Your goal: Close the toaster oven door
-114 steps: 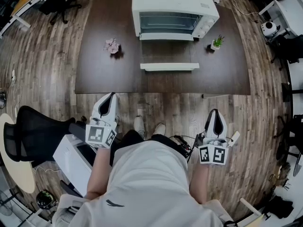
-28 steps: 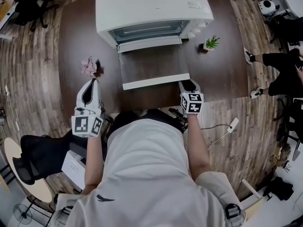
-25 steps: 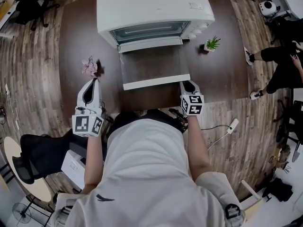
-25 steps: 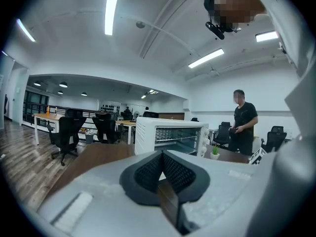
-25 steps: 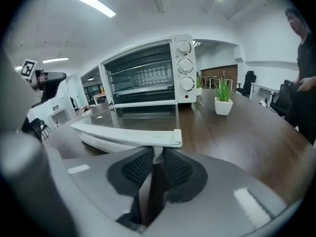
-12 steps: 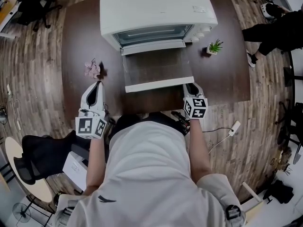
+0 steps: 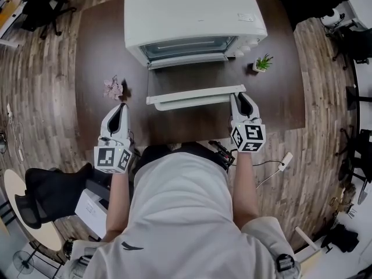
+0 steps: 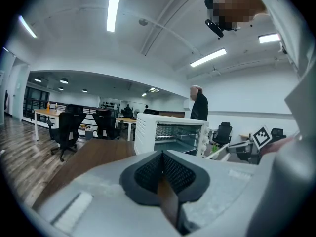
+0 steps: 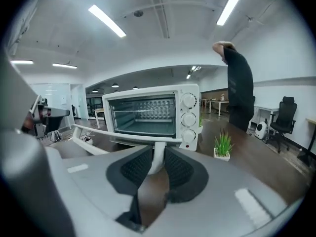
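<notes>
White toaster oven (image 7: 195, 10) sits at the back-centre of your dark table (image 7: 93, 57), with its door (image 7: 186, 81) open toward you and tilted partway up. Your right gripper (image 7: 240, 99) is at the door's R end, jaws pinched on the white handle (image 7: 195, 97) — in the right gripper view the handle's post is wedged between the pads. Your left gripper (image 7: 119, 114) hovers over the table's front L part, jaws pressed together w/ nothing between them, well apart from the door. Small green plant (image 7: 263, 63) stands R of the oven; pink flower (image 7: 112, 88) lies L.
</notes>
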{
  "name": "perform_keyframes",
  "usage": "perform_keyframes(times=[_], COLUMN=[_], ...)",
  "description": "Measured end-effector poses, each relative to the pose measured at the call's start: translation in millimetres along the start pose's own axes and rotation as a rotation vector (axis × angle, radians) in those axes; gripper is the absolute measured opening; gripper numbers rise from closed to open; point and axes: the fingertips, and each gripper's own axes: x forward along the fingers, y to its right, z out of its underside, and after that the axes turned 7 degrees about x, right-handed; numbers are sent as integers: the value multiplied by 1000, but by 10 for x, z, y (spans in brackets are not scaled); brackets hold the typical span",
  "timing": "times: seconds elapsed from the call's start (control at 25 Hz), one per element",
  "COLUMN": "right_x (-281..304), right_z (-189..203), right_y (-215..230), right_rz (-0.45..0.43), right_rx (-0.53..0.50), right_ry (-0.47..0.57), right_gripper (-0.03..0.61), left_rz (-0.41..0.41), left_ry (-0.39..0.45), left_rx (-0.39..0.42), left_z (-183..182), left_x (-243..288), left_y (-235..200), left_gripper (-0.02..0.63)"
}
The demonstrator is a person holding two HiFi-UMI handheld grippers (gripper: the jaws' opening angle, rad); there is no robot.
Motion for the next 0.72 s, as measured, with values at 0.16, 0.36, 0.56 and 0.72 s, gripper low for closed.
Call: perform_keyframes(times=[0.16, 0.36, 0.56, 0.72], right_x=[37, 115, 317, 571], right_z=[-285, -612, -1034, -1348], right_y=[-27, -53, -54, -24], right_rz=[-8, -13, -25, -31], right_rx=[-16, -20, -25, -16], right_ry=[57, 133, 222, 269], right_gripper=[86, 84, 83, 83], left_rz=[0, 1, 4, -3], left_ry=[-4, -12, -14, -15], left_rx=[-4, -11, -20, -28], left_z=[23, 65, 75, 75], left_x=[5, 13, 57, 81], left_y=[0, 6, 30, 11], left_gripper=[2, 2, 2, 2])
